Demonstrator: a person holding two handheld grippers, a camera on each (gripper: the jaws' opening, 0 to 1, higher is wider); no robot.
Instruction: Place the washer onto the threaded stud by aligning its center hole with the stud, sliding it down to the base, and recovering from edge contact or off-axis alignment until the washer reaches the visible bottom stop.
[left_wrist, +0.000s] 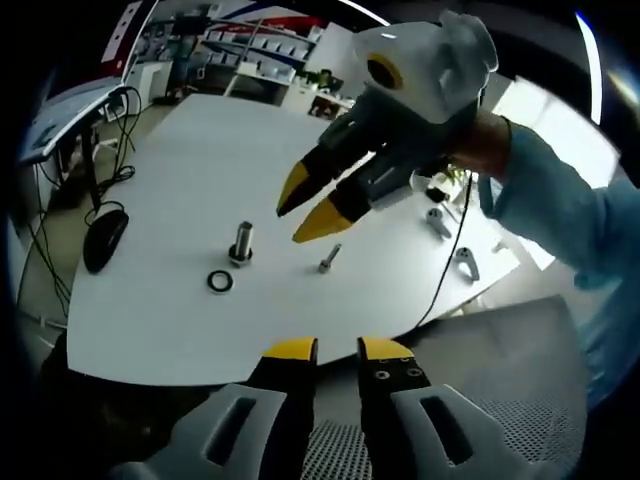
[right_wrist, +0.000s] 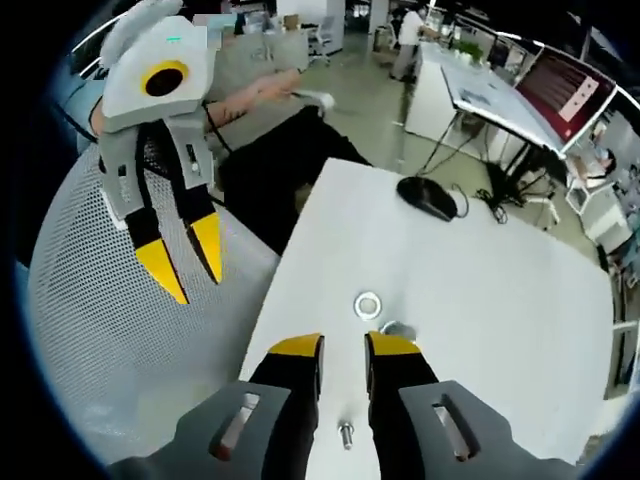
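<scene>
Right now both grippers hang in the air above the white tabletop (left_wrist: 180, 160), each with its yellow-tipped jaws slightly parted and nothing between them.

From the left gripper view, the left gripper (left_wrist: 336, 350) sits at the near edge, over a perforated grey chair seat (left_wrist: 500, 400). Across from it the right gripper (left_wrist: 310, 212) comes in from the right, held by a person's hand (left_wrist: 485, 140) in a light blue sleeve (left_wrist: 560, 210), tips pointing down toward the table. Below those tips, one flat metal ring washer (left_wrist: 220, 281) lies on the table, just beside and near-left of one upright threaded metal stud (left_wrist: 242, 243); they look apart. One smaller silver bolt (left_wrist: 329, 259) stands to the right of the stud. Further right are two grey metal brackets (left_wrist: 438, 222) near a thin black cable (left_wrist: 455, 260). One black computer mouse (left_wrist: 104, 240) rests at the left edge.

The right gripper view looks from the opposite side. The right gripper (right_wrist: 342, 352) hovers over the table, with the washer (right_wrist: 368, 304) just beyond its tips and the stud (right_wrist: 397, 329) partly hidden behind the right jaw. The small bolt (right_wrist: 346, 433) shows between the jaws, close in. The left gripper (right_wrist: 185, 255) hangs at the left over the mesh seat (right_wrist: 120, 340), and the mouse (right_wrist: 428, 197) lies at the far end.
</scene>
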